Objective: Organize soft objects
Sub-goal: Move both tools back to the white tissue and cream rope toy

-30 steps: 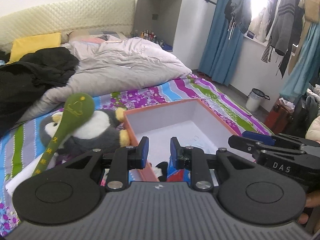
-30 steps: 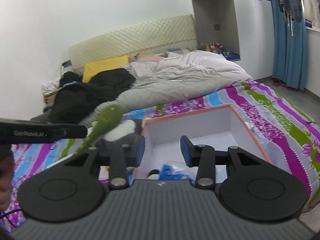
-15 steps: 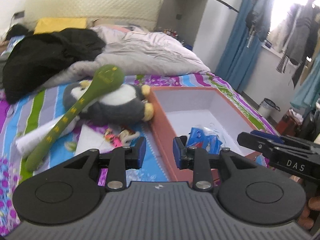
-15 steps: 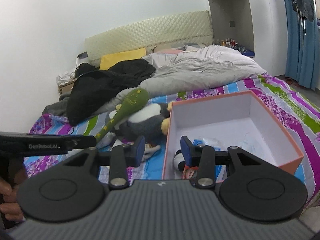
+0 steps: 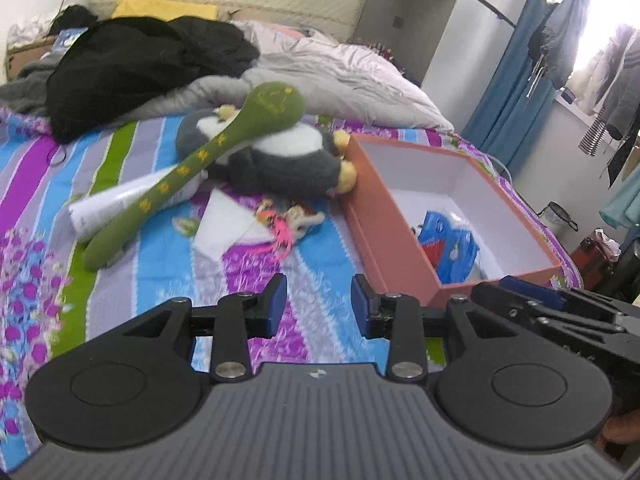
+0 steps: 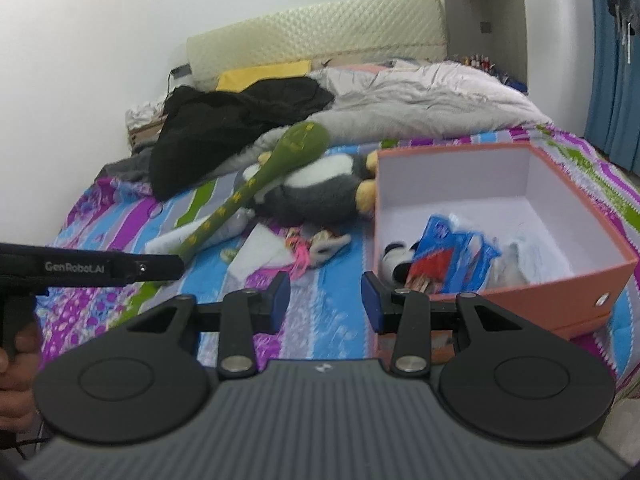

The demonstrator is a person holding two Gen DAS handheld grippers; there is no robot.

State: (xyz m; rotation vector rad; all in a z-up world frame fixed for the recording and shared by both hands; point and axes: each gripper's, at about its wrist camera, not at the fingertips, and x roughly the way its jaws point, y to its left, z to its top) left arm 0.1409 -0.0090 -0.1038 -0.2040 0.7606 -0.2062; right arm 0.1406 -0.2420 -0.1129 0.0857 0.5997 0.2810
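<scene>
While my left gripper [image 5: 318,300] spreads wider on nothing, right gripper [image 6: 325,300] parted and empty, penguin plush [image 5: 280,156] at eleven o'clock, orange box [image 5: 394,248] at one o'clock beside it.

Blue curtain [image 5: 506,92] hangs beside grey wardrobe [image 5: 404,16].

Right gripper [image 6: 325,295]: jaws apart, nothing between them, above striped bed [image 6: 332,320]. Orange box [image 6: 520,292] near bed's right edge holds blue packet [image 6: 456,256] and small panda toy [image 6: 394,260]. Green plush club [image 6: 256,188] leans across penguin plush [image 6: 316,192], just left of box.
</scene>
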